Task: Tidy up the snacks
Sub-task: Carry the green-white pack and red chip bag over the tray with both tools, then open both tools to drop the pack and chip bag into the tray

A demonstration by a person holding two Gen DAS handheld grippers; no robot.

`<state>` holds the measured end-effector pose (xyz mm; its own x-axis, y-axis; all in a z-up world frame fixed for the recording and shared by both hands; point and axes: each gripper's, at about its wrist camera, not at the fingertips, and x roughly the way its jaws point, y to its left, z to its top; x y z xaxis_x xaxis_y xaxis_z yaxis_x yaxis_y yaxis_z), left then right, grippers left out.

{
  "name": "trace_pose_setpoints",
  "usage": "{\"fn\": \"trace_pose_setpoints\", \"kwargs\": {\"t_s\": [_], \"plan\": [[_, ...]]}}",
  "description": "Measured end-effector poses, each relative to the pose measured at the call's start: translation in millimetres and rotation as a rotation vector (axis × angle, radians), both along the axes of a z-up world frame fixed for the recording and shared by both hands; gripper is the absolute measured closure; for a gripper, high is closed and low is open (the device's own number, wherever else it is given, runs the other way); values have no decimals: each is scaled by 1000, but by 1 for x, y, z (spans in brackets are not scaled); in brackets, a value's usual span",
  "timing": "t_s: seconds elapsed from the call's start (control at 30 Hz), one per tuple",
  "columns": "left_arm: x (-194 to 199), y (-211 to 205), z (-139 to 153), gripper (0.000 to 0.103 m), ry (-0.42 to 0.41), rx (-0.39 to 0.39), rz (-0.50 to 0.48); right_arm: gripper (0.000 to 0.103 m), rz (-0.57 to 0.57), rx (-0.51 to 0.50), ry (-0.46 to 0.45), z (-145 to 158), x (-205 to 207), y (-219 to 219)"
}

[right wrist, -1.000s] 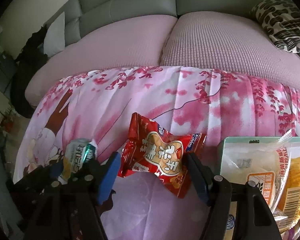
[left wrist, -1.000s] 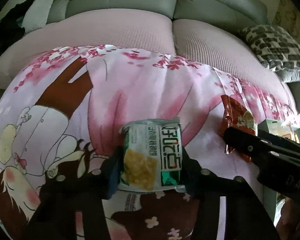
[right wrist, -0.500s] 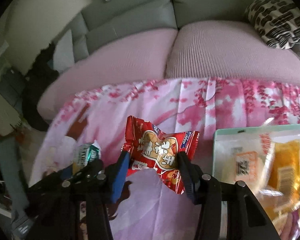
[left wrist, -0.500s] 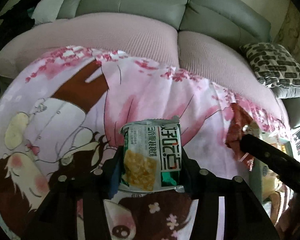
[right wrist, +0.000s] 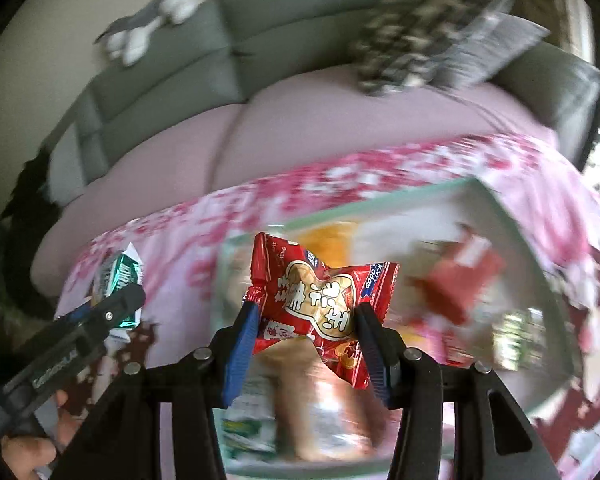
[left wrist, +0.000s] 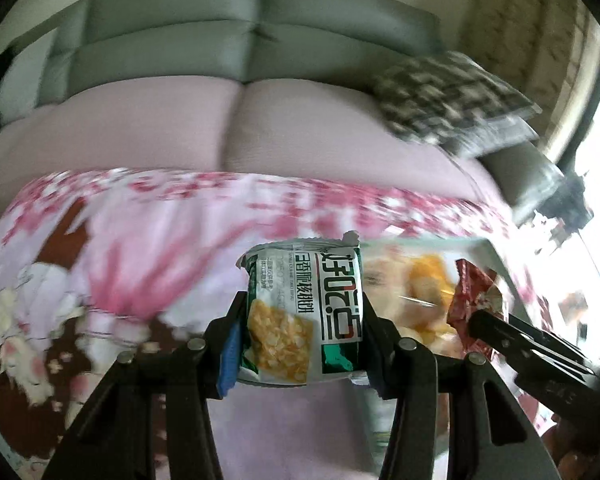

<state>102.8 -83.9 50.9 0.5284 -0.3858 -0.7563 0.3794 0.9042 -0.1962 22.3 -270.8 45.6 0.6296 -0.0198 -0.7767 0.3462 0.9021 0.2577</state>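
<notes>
Above the pale green snack box (right wrist: 380,196), the right gripper (right wrist: 306,334) jaws pinch a red snack packet (right wrist: 324,300), while the left gripper (left wrist: 300,344) jaws clamp a green-and-white biscuit packet (left wrist: 304,312).

A grey sofa (right wrist: 260,32) with pink seat cushions (left wrist: 300,128) stands behind the cherry-blossom cloth (left wrist: 148,248). On its backrest lies a plush toy (right wrist: 152,20); at its right end, a patterned pillow (left wrist: 444,96).

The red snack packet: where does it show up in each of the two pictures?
Left wrist view: the red snack packet is at the right edge, pinched in the right claw.
Right wrist view: centre, between that claw's blue pads.
Shared landmark: the pale green tray, behind the packet in both.
</notes>
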Motion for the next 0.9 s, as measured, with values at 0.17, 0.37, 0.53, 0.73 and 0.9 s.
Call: {"fn": "trace_pose_setpoints", "kwargs": {"t_s": [0.17,0.37,0.53,0.73,0.9], "plan": [[-24,-61,-3,51,10,31,-129,50,-75,4,22,-5,-25,-39],[-38,-110,-13,51,36,83,-203,50,-123,35,34,-13,-39,-69],[-39,-127,-17,50,53,126,-210,48,-127,46,45,-17,-40,-75],[-43,-112,-7,39,54,137,-178,41,-128,38,70,-17,-42,-73],[-45,-85,0,24,53,131,-106,29,-119,22,79,-11,-47,-68]]}}
